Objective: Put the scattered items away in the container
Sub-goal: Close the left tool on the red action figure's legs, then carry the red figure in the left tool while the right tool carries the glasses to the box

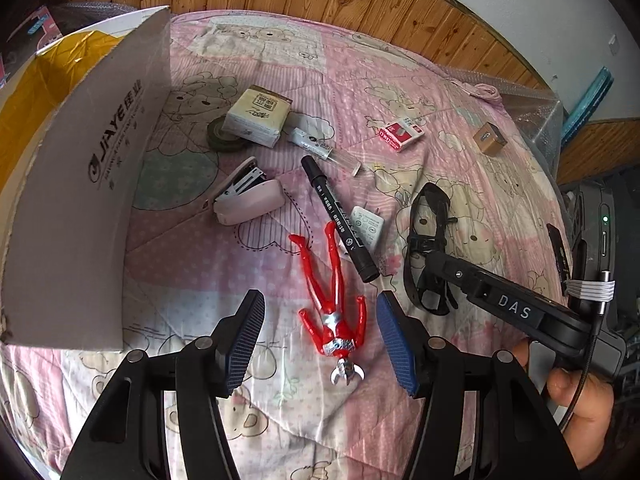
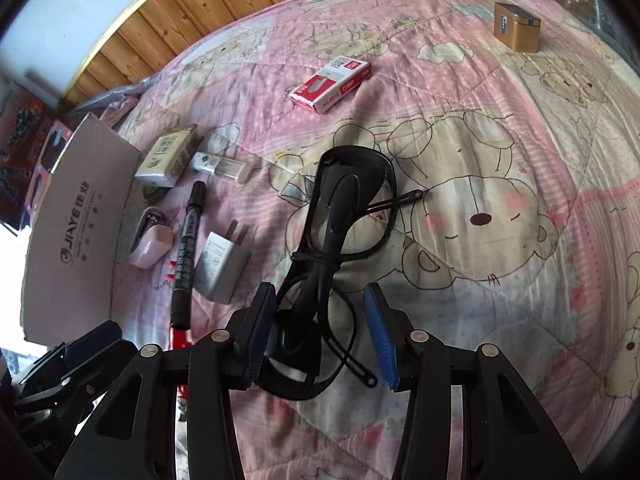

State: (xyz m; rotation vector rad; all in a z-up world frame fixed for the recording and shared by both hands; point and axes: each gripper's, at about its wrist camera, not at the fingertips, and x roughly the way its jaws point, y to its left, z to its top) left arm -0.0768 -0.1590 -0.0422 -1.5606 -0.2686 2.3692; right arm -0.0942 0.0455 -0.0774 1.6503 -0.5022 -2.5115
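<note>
A red and silver toy figure (image 1: 334, 300) lies on the pink quilt between the fingers of my left gripper (image 1: 320, 340), which is open and not touching it. Black glasses (image 2: 348, 216) with a cord wrapped round them lie on the quilt; my right gripper (image 2: 320, 336) is open with its pads either side of their near end. The cardboard box (image 1: 100, 160) stands open at the left, its flap up. A black marker (image 1: 340, 216), white charger (image 1: 368, 226), pink stapler (image 1: 248, 192), tissue pack (image 1: 258, 114) and clear tube (image 1: 324, 148) lie scattered.
A red staples box (image 2: 332, 80) and a gold box (image 2: 516, 26) lie farther out on the quilt. A dark tape roll (image 1: 218, 136) sits under the tissue pack. Wooden panelling runs behind the bed. A hand (image 1: 576, 400) holds the right gripper's handle.
</note>
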